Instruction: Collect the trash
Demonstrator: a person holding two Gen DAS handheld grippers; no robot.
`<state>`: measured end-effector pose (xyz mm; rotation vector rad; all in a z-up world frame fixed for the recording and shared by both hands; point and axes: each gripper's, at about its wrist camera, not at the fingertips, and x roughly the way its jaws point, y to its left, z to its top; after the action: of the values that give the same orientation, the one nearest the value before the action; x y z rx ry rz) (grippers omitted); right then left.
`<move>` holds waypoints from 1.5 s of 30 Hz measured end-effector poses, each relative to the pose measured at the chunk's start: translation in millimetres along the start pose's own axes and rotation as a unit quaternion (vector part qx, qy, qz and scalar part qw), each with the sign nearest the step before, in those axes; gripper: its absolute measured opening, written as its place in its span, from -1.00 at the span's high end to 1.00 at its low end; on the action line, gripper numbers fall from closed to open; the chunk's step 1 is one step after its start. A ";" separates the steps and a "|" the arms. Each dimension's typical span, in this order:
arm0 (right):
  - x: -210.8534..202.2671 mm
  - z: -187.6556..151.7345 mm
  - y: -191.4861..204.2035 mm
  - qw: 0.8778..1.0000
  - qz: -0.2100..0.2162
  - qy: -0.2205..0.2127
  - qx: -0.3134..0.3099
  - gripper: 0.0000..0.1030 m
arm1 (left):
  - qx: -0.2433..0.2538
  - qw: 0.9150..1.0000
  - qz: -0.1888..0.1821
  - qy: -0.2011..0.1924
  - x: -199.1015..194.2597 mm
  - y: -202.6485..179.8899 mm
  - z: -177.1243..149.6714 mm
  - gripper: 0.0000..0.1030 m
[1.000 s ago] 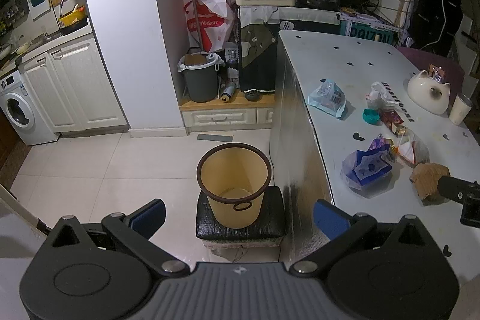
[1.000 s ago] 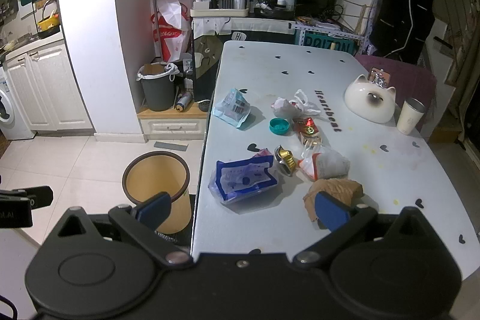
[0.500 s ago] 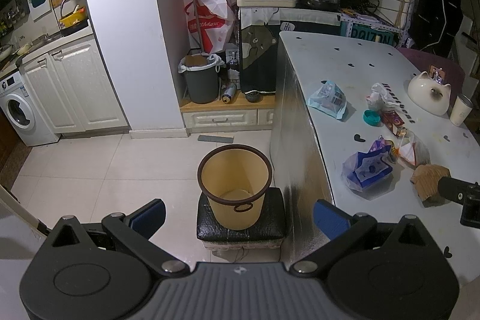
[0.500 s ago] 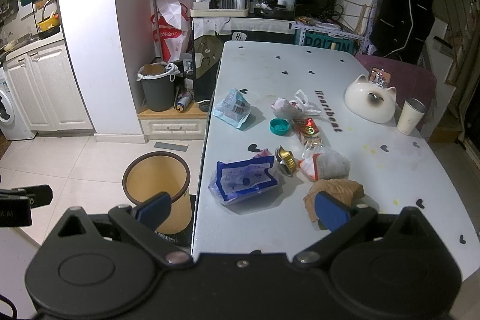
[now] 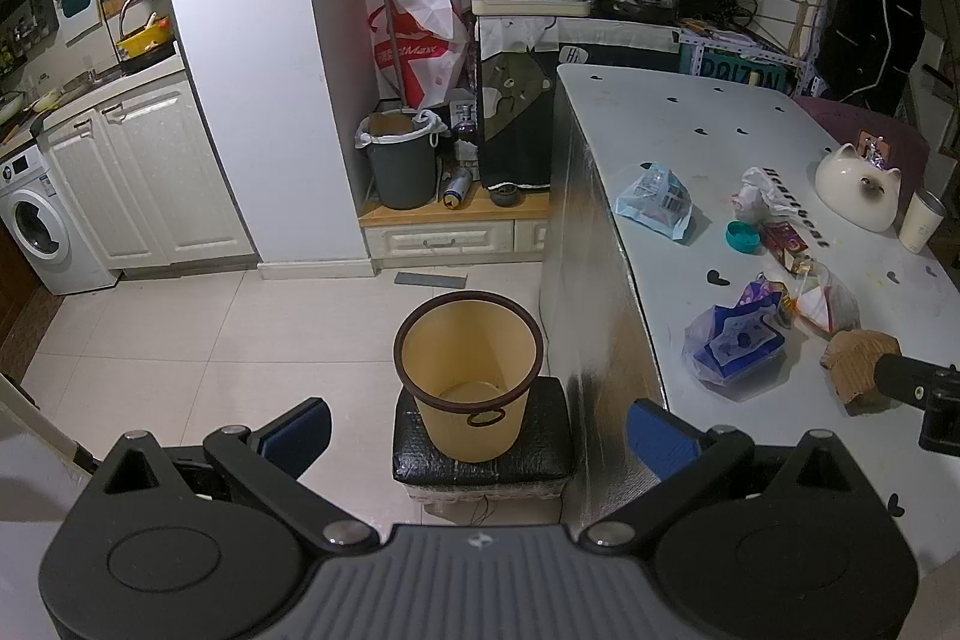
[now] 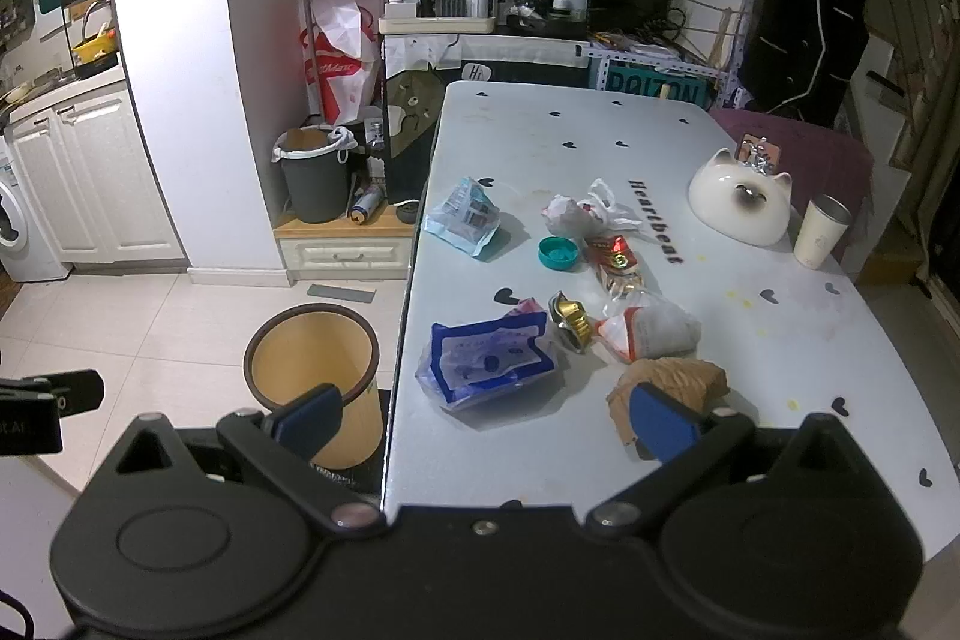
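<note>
A tan wastebasket (image 5: 469, 376) with a dark rim stands on a black stool (image 5: 480, 451) beside the white table (image 6: 660, 148); it also shows in the right wrist view (image 6: 312, 376). Trash lies on the table: a blue plastic bag (image 6: 486, 361), a crumpled brown paper bag (image 6: 672, 388), a clear wrapper (image 6: 651, 331), a gold foil piece (image 6: 569, 319), a red wrapper (image 6: 615, 259), a teal lid (image 6: 558, 253), a white bag (image 6: 579, 211) and a pale blue packet (image 6: 465, 214). My left gripper (image 5: 477, 427) is open above the basket. My right gripper (image 6: 483, 415) is open over the table's near edge.
A white cat-shaped dish (image 6: 741, 208) and a cup (image 6: 822, 232) stand at the table's right. A grey bin (image 5: 401, 163) sits on a low wooden step by the wall. White cabinets and a washing machine (image 5: 39, 232) line the left. Tiled floor surrounds the stool.
</note>
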<state>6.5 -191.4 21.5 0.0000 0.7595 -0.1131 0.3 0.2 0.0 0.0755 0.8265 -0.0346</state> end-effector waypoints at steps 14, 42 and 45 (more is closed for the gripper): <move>-0.6 -0.6 0.1 1.000 0.000 0.000 0.000 -1.00 | 0.000 1.000 0.001 -0.001 -0.3 -0.2 -0.3 -1.00; -2.4 -2.0 -3.8 1.000 0.002 -0.006 0.000 -1.00 | 0.001 1.000 0.003 -0.006 -9.9 7.0 16.2 -1.00; -2.5 0.5 -10.4 1.000 0.001 -0.008 0.003 -1.00 | 0.004 1.000 0.003 -0.011 -16.2 7.8 24.3 -1.00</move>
<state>4.0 -201.5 24.0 0.0052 0.7424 -0.1122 7.6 6.0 28.8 0.0854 0.8042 -0.0339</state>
